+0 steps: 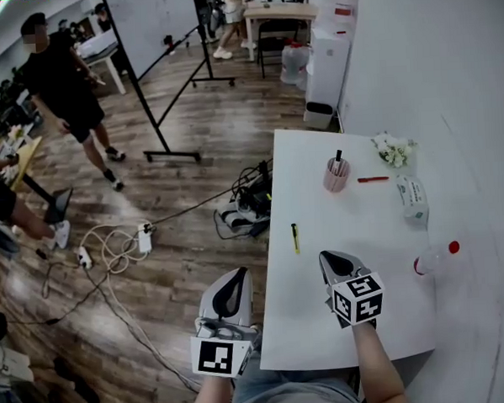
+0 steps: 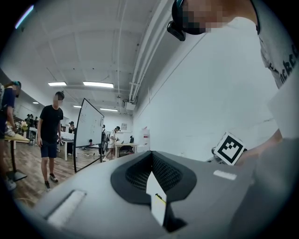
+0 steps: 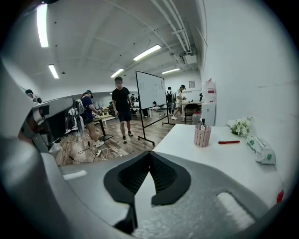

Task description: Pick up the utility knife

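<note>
Left tongs (image 1: pixel 238 275): tips together, nothing between them, as the left gripper view confirms (image 2: pixel 150 153). They sit off the left edge of the white worktop (image 1: pixel 326 319), above the wooden floor (image 1: pixel 191 157).

Right tongs (image 1: pixel 329 257): tips together, also empty; same in the right gripper view (image 3: pixel 149 154). They are over the worktop near its front edge, angled downward towards the surface.

Utility knife (image 1: pixel 294 237): yellow with dark ends, lying flat on the worktop close to its left edge. Its long axis runs away from the person. It lies ahead of both tongs, a little left of the right pair, and touches neither.

Other items on the worktop, all further back or to the right:
- pink cup (image 1: pixel 337 175), upright, with a dark pen in it
- red pen (image 1: pixel 373 179), just right of the cup
- small bunch of white flowers (image 1: pixel 393 151) at the far right
- soft packet (image 1: pixel 412 198) near the right edge
- clear bottle (image 1: pixel 436 258) with a red cap, lying on its side

Background: loose cables (image 1: pixel 119 245) on the floor, and a person in dark clothes (image 1: pixel 65 88) beside a whiteboard stand (image 1: pixel 157 75).
</note>
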The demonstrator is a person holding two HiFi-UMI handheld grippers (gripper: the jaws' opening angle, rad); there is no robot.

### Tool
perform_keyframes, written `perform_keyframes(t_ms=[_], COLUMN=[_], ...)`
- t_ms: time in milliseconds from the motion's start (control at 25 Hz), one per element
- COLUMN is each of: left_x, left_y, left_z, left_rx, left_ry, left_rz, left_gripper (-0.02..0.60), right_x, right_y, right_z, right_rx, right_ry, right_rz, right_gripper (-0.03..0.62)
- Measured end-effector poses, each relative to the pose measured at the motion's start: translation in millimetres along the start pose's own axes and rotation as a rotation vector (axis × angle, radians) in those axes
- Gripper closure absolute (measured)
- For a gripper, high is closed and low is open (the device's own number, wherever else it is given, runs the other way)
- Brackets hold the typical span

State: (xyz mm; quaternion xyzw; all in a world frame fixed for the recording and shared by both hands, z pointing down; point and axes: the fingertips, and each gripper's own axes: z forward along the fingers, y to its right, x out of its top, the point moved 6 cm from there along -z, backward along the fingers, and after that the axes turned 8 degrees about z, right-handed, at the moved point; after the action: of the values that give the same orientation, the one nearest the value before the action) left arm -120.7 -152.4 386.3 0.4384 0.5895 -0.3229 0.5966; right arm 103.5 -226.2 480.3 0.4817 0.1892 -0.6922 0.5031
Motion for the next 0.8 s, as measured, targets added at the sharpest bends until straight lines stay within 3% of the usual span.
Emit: perform_keyframes(t_ms=[800], left_x=[-20.6], left_y=[-45.6], left_z=[-8.0], left_rx=[0.021], left_ry=[-0.059], left_rz=[-0.013], left_gripper=[0.561], right_x=[-28.7], right_y=[20.3], right_z=[106.5], right_rx=[-0.088], right_ry=[-0.233], right_rz=[0.145], right_gripper=[0.482])
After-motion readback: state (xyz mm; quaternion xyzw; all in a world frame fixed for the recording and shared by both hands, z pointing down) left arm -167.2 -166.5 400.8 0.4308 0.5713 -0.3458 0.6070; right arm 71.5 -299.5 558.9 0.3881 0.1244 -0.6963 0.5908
